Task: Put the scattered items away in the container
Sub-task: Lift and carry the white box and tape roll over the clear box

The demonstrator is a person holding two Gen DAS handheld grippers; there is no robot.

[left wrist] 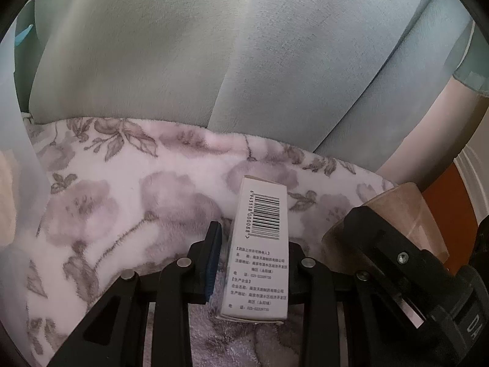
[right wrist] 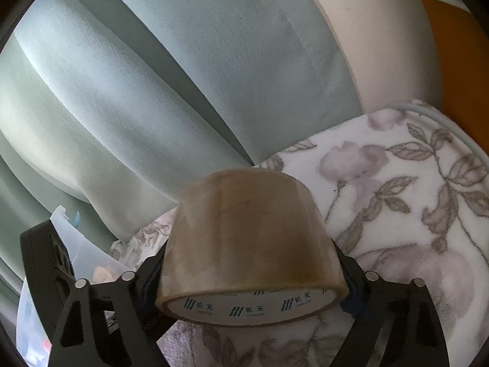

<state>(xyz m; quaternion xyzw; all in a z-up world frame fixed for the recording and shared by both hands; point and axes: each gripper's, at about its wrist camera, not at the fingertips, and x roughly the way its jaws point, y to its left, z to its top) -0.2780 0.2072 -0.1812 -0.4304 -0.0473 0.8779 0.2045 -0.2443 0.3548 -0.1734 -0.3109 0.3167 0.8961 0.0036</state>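
Backdrop: grey-green upholstered cushions [left wrist: 189, 61] rising behind.
Surface: lying across it, a floral fleece blanket [left wrist: 122, 189].
Left gripper [left wrist: 250, 263]: clamping narrowly on a white barcoded box [left wrist: 259, 244], just above the blanket.
Right gripper [right wrist: 250, 275]: spreading wide, pressing both sides of a brown tape roll [right wrist: 247, 238].
Container [right wrist: 76, 244]: showing translucent at left.

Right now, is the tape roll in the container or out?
Out: the tape roll sits between the right gripper fingers over the blanket.

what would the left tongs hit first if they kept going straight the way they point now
Apart from the white box already between the left tongs, probably the floral blanket just beyond its far end, then the grey-green cushion behind; depth is hard to judge.
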